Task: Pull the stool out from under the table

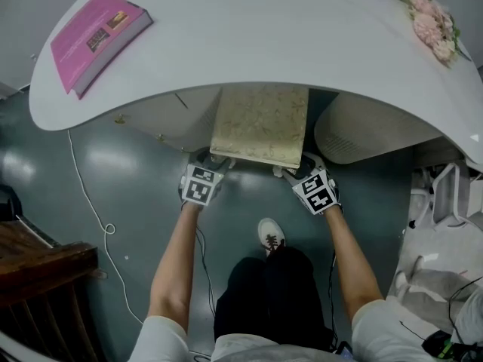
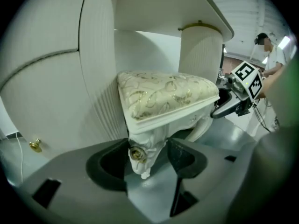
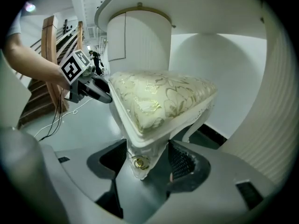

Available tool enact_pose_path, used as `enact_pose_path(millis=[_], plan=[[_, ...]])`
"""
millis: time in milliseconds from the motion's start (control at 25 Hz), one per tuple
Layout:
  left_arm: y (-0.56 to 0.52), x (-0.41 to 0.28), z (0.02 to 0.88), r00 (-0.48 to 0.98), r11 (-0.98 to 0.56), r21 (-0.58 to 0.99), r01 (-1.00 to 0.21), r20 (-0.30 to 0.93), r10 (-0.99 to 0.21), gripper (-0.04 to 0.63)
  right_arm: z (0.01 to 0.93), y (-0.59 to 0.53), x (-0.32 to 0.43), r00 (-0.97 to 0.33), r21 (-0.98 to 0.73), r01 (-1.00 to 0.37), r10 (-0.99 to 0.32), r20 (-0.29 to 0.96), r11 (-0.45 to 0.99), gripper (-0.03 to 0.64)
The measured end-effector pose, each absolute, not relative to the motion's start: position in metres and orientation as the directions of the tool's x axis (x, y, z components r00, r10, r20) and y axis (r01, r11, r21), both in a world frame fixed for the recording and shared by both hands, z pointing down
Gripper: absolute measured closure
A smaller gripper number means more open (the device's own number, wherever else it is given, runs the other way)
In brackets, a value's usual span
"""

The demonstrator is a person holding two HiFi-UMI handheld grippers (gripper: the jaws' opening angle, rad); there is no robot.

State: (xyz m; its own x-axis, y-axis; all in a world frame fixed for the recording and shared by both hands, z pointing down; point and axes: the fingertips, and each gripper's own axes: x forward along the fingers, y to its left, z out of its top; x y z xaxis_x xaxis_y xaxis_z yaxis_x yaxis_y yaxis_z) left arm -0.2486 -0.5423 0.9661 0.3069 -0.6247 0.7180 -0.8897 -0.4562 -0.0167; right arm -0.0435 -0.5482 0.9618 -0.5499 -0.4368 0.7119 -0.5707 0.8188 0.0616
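Note:
The stool (image 1: 260,123) has a cream floral cushion on a white carved frame and stands half under the white table (image 1: 249,36). My left gripper (image 1: 210,161) is at its near left corner and my right gripper (image 1: 296,170) at its near right corner. In the left gripper view the corner leg (image 2: 142,155) with a gold rosette stands between the wide jaws of the left gripper (image 2: 147,157), with the pads off it. In the right gripper view the other corner leg (image 3: 140,160) likewise sits between the spread jaws of the right gripper (image 3: 148,158). Both are open.
A pink book (image 1: 98,36) and pink flowers (image 1: 432,23) lie on the table. White ribbed pedestals (image 1: 370,130) flank the stool. A white cable (image 1: 90,202) runs over the grey floor, dark wooden stairs (image 1: 45,277) stand at left, and my shoe (image 1: 270,234) is behind the stool.

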Motion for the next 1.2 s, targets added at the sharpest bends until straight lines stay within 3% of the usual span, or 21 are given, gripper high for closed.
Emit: enact_pose_path(millis=[160,520,1200], plan=[[-0.544,-0.251,0.963,0.324,-0.440,0.030,-0.898,0.721,-0.613,0.362,0.962,-0.548,-0.044,-0.535,0.096,-0.564,-0.452,0.714,0.820,0.331],[-0.530,-0.248,0.962,0.308,-0.411,0.038,-0.911,0.725,-0.616,0.371,0.960,-0.535,-0.044,-0.499,0.101,-0.553,-0.426,0.754,0.827,0.331],[-0.399,-0.232,0.961,0.287,-0.397,0.055,-0.916,0.782,-0.553,0.379,0.962,-0.405,-0.025,-0.473,0.015,-0.561,-0.335,0.815,0.828,0.348]])
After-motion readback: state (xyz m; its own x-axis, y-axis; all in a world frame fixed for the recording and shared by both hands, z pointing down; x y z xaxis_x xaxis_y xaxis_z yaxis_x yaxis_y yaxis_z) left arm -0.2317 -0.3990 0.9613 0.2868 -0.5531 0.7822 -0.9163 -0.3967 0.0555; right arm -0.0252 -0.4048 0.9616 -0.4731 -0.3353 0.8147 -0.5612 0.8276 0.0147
